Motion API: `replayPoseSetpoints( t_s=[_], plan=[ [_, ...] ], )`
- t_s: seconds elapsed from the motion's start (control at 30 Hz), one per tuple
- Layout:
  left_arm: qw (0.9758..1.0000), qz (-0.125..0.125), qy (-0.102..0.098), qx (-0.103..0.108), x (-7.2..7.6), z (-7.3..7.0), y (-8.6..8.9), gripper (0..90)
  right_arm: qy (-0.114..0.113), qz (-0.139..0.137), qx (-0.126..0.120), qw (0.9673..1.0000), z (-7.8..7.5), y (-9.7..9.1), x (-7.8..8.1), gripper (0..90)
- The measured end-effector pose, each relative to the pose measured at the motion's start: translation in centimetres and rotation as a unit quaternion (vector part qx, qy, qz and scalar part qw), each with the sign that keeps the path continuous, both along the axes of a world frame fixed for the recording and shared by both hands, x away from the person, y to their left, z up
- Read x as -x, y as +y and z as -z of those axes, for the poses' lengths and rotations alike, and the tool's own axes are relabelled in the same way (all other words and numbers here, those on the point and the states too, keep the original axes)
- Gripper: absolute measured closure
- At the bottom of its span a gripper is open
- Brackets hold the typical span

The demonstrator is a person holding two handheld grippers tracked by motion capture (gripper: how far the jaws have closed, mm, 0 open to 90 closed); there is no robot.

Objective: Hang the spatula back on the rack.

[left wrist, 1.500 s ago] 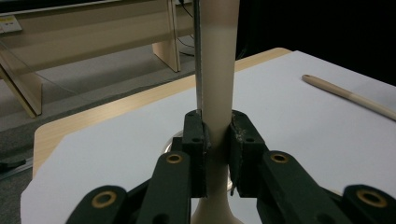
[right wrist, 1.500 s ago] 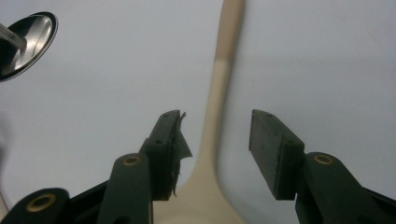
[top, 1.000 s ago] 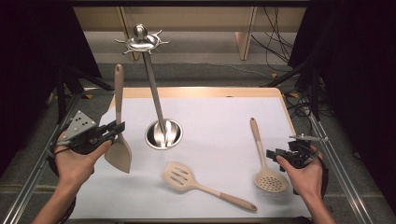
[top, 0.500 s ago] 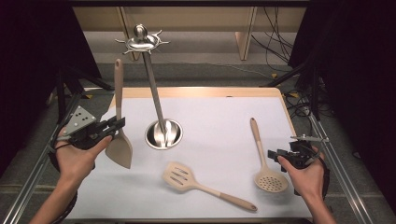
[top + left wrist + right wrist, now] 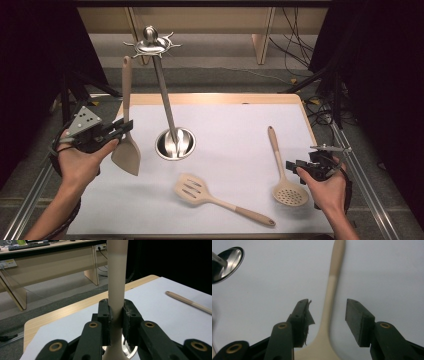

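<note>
A beige solid spatula (image 5: pixel 127 155) is held upright, blade down and off the white mat, with my left gripper (image 5: pixel 124 127) shut on its handle (image 5: pixel 116 277) just above the blade. In the left gripper view the two pads (image 5: pixel 103 315) press on the handle from both sides. My right gripper (image 5: pixel 292 166) stands open at the right of the mat. In the right gripper view its jaws (image 5: pixel 327 312) straddle the neck of a beige skimmer (image 5: pixel 333 277) that lies below them, without touching it. The skimmer's perforated head (image 5: pixel 290 192) rests near the hand.
A steel utensil stand (image 5: pixel 165 100) with a hooked crown and round base (image 5: pixel 175 144) rises mid-mat, just right of the held spatula. A beige slotted turner (image 5: pixel 195 190) lies in front of it. The white mat (image 5: pixel 240 120) covers a wooden table; dark frames flank both sides.
The left gripper has lifted the spatula slightly, so its handle tip stands higher beside the stand. The right gripper has stayed where it was.
</note>
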State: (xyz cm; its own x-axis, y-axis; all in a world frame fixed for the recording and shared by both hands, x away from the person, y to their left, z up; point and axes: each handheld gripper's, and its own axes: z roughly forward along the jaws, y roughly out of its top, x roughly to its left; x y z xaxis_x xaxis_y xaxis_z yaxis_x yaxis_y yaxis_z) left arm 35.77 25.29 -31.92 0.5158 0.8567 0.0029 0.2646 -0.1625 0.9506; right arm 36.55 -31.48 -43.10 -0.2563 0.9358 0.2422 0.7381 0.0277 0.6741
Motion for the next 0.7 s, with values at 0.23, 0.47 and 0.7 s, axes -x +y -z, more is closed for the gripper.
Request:
replayPoseSetpoints(
  t_s=[0.23,0.47,0.7],
  plan=[
    [1.0000,0.005,0.006,0.002,-0.7,0.0,0.1,77.9,0.005,0.009,-0.004,0.9999,-0.1,0.2,0.0,54.5],
    [0.9999,0.006,0.009,-0.006,-1.0,-0.3,0.0,77.9,0.018,0.022,-0.021,0.9994,-0.2,0.5,0.1,54.5],
    [0.9998,0.011,0.015,-0.011,-1.7,-0.4,-0.4,77.9,0.002,0.006,0.008,0.9999,0.0,0.0,0.0,54.5]
  ],
)
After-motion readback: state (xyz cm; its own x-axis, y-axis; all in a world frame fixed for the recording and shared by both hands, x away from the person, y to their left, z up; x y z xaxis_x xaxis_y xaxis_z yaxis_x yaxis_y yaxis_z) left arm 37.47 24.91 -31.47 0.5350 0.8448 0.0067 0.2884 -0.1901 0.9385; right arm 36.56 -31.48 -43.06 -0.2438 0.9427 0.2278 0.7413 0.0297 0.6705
